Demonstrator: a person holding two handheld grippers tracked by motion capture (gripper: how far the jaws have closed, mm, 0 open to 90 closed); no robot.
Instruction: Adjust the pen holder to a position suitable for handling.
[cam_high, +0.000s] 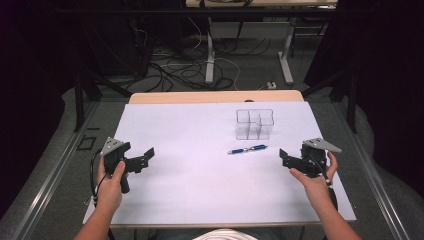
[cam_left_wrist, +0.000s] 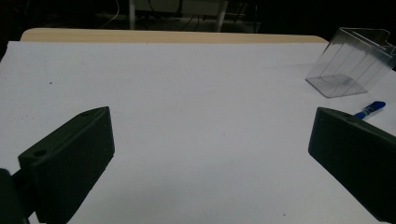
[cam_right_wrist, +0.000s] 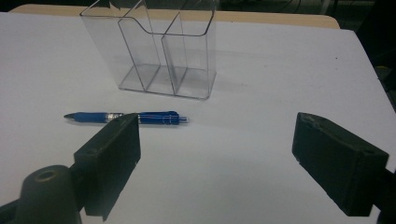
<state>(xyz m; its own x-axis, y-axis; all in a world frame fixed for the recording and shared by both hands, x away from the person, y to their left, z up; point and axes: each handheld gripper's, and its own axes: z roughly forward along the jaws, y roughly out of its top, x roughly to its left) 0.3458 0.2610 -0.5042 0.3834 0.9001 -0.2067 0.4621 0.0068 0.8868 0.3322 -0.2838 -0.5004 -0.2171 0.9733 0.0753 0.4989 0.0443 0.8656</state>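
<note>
A blue pen (cam_high: 247, 149) (cam_right_wrist: 123, 117) (cam_left_wrist: 370, 108) lies flat on the white table sheet (cam_high: 200, 175), just in front of a clear plastic organizer (cam_high: 254, 123) (cam_right_wrist: 156, 51) (cam_left_wrist: 351, 62) with several empty compartments. My right gripper (cam_high: 283, 155) (cam_right_wrist: 215, 161) hovers at the right side of the sheet, to the right of the pen, jaws wide apart with nothing between them. My left gripper (cam_high: 148, 154) (cam_left_wrist: 210, 158) is at the left side, far from the pen, also open and empty.
The wooden table edge (cam_high: 215, 96) runs along the far side. Beyond it are table legs (cam_high: 210, 55) and loose cables (cam_high: 170, 70) on the floor. Metal rails (cam_high: 45, 185) flank the table on both sides.
</note>
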